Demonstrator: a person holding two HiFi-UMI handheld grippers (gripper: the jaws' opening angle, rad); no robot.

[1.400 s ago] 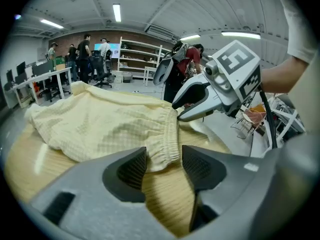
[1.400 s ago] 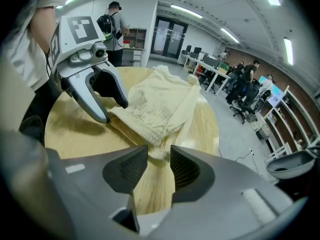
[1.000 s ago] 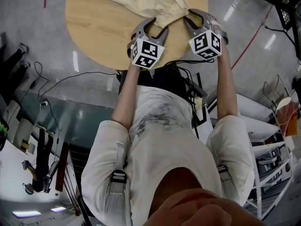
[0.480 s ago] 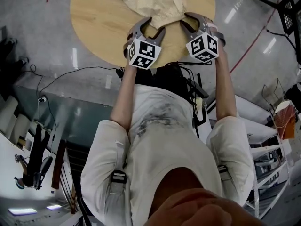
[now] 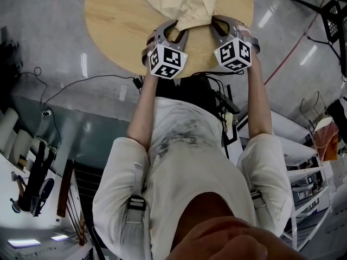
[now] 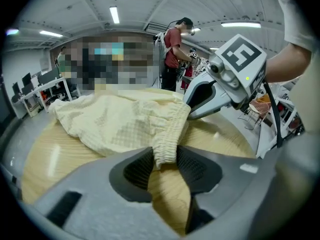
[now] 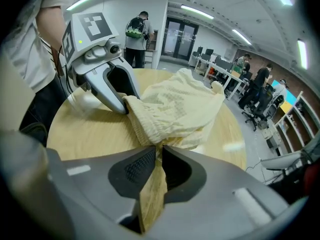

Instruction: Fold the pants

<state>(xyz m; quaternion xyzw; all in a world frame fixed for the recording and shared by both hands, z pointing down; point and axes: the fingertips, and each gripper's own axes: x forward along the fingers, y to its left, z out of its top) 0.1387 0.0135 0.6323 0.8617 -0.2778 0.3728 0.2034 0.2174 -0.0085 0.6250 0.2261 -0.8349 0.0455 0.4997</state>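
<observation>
Left claw [image 6: 165,156]: the jaws have just been closing and now pinch the end of the elastic waistband [image 6: 172,129], which fills the gap between both pads. Right claw [image 7: 159,154]: it has also just been closing, and the jaws are almost together with a thin fold of the same waistband nipped at the tips.

The two claws sit side by side at the near table edge, one on each waistband corner. This is probably so the top of the pants [image 5: 181,1] can be lifted square and carried over evenly. Each claw tilts down onto the cloth to catch the hem lying flat on the wood.

Just beyond the tips, the pale yellow pants lie bunched and unfolded, running away from both claws across the round wooden table [image 5: 114,31]. No fold has been made yet, so this looks like the first grasp.

Far beyond the table there are people, desks and chairs.
</observation>
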